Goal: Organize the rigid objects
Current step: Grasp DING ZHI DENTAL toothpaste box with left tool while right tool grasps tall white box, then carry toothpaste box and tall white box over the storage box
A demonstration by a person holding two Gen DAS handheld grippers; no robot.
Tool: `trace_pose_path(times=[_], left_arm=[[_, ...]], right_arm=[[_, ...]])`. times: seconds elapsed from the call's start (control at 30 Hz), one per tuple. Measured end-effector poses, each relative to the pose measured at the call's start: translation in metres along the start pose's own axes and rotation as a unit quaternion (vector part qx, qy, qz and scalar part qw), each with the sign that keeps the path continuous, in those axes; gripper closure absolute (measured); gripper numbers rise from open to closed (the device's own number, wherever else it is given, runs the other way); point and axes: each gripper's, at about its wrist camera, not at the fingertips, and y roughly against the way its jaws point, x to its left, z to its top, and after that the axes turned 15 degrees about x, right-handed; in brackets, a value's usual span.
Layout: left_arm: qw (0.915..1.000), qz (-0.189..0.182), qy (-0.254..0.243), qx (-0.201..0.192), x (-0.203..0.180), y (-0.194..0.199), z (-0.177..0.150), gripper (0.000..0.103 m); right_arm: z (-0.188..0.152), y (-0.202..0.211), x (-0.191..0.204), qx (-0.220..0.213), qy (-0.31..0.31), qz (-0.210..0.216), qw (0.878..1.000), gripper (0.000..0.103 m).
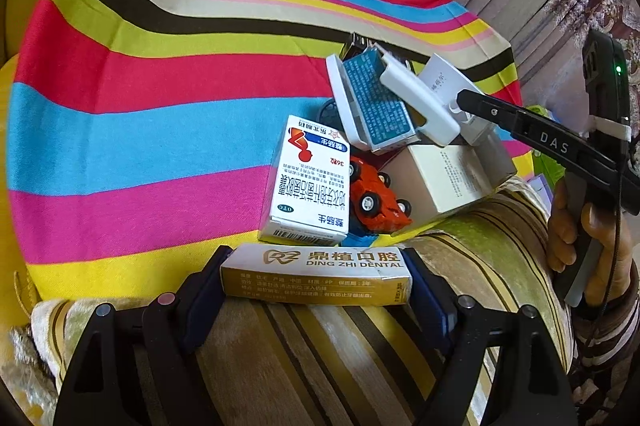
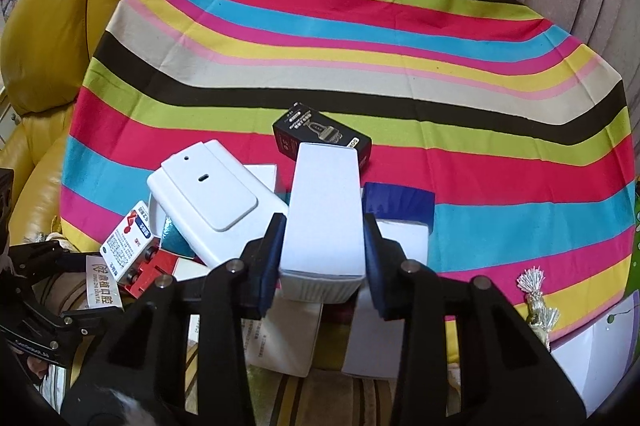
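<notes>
Nearest, the left gripper (image 1: 316,286) clasped the yellow dental box (image 1: 316,276) by its ends. Just beyond, the right gripper (image 2: 324,258) pinched a white box (image 2: 324,214) atop the heap (loosely stacked). Lifting might topple the white device (image 2: 212,193) leaning at its left.

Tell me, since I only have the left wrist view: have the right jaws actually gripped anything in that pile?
Observer: Yes. The right gripper has its jaws shut on a white box, with a pad on each side.
Reviewer: Is anything behind it?
Observer: A black box sits just beyond it.
Reviewer: And to the right?
Observer: A blue-topped box sits beside it.
</notes>
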Motion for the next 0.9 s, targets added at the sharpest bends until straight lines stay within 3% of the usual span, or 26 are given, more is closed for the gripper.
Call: trace_pose_path(times=[0.2, 0.4, 0.77, 0.9], left_arm=[[0.9992, 0.018, 0.016, -0.031, -0.008, 0.013, -0.016, 0.02], [0.9969, -0.001, 0.024, -0.074, -0.027, 0.027, -0.037, 0.02], [0.9956, -0.035, -0.031, -0.082, -0.11, 0.012, -0.041, 0.02], [0.9946, -0.025, -0.061, -0.08, -0.152, 0.0, -0.033, 0.02]], right_arm=[[-0.009, 0.028, -0.003, -0.05, 0.0, 0.017, 0.999, 0.063], [-0.03, 0.057, -0.016, -0.084, -0.007, 0.034, 0.996, 0.063], [-0.108, 0.091, -0.089, -0.076, -0.082, 0.034, 0.993, 0.063], [-0.141, 0.098, -0.131, -0.066, -0.13, 0.017, 0.989, 0.063]])
